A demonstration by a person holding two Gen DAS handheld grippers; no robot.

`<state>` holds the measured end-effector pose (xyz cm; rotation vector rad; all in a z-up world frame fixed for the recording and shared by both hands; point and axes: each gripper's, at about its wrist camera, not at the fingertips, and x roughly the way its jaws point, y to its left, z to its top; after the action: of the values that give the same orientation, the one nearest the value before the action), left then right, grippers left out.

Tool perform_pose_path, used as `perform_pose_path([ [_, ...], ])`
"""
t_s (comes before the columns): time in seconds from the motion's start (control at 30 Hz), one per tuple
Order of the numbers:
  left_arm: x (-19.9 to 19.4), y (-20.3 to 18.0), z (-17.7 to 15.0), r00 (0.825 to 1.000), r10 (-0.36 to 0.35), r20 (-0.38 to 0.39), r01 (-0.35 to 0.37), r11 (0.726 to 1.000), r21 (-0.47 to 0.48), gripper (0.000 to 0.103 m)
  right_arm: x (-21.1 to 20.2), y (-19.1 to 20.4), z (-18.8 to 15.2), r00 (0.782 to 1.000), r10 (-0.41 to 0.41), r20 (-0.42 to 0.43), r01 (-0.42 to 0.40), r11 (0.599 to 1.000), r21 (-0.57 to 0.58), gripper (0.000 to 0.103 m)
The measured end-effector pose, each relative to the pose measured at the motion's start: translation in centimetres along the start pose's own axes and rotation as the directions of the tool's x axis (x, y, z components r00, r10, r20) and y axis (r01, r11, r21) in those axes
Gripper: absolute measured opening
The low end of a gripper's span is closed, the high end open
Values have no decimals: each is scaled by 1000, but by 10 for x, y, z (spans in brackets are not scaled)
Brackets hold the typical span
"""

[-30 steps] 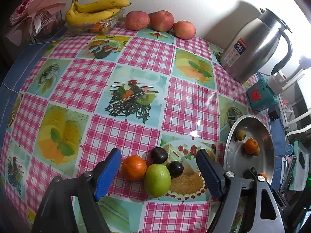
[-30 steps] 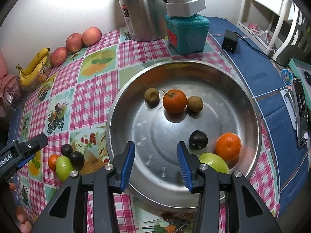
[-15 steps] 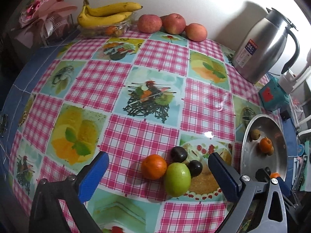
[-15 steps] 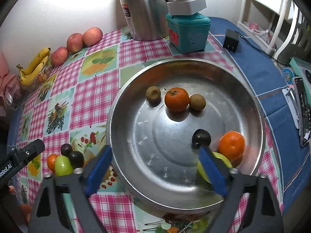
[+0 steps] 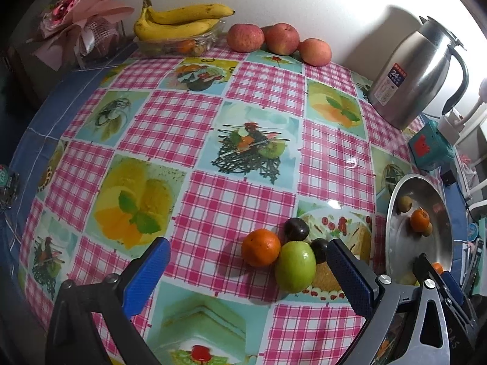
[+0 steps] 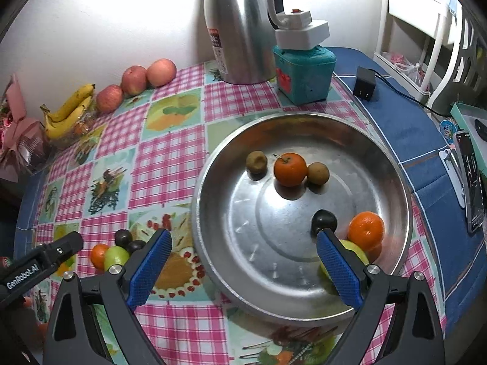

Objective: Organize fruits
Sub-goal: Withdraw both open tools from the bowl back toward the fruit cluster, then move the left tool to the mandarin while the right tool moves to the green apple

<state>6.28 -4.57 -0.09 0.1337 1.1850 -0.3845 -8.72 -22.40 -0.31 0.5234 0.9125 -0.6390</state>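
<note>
Left gripper (image 5: 245, 269) with blue-padded black fingers hovers over the pink-checked fruit-print tablecloth (image 5: 213, 206), jaws spread wide, nothing between the pads. Just ahead of it sits a tight cluster on the cloth: small orange tangerine (image 5: 261, 251), round green apple (image 5: 295, 266) touching it, and two dark purple plums, one behind (image 5: 296, 229) and one (image 5: 319, 250) right beside the right-hand pad. Right gripper (image 6: 243, 269), same blue pads, is held over the near rim of the big round stainless steel basin (image 6: 243, 273), jaws wide apart and empty. Inside the basin: two brownish-green kiwis (image 6: 256, 161) (image 6: 317, 173) flanking an orange tangerine with stem (image 6: 289, 169) at the far side; nearer, a dark plum (image 6: 324, 221), another orange tangerine (image 6: 366, 230) and a green apple (image 6: 353, 251) partly hidden behind the right pad, all close together by the right wall. Along the back wall: yellow banana bunch (image 5: 179, 19) on a clear plastic tray (image 5: 179, 44), three red apples (image 5: 278, 41) in a row, tall steel thermos jug with black handle (image 5: 411, 73), teal box (image 6: 304, 73) with a white device on top. Pink wrapped bouquet (image 5: 79, 15) far left corner. Black charger (image 6: 363, 87) and phone (image 6: 471, 179) lie on the blue cloth right of the basin.
</note>
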Motion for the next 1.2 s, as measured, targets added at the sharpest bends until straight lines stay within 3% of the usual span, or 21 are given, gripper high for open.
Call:
perform_pose_path([
  [0.47,-9,33,0,999,36,14,-36,999,-13,103,-8,27,-21,998,20,-54,-20,1000,-12,96],
  [1.2,-18,83,20,998,25,50,-19,992,-124,103,3,103,-34,989,84,-124,-98,989,-115,96],
])
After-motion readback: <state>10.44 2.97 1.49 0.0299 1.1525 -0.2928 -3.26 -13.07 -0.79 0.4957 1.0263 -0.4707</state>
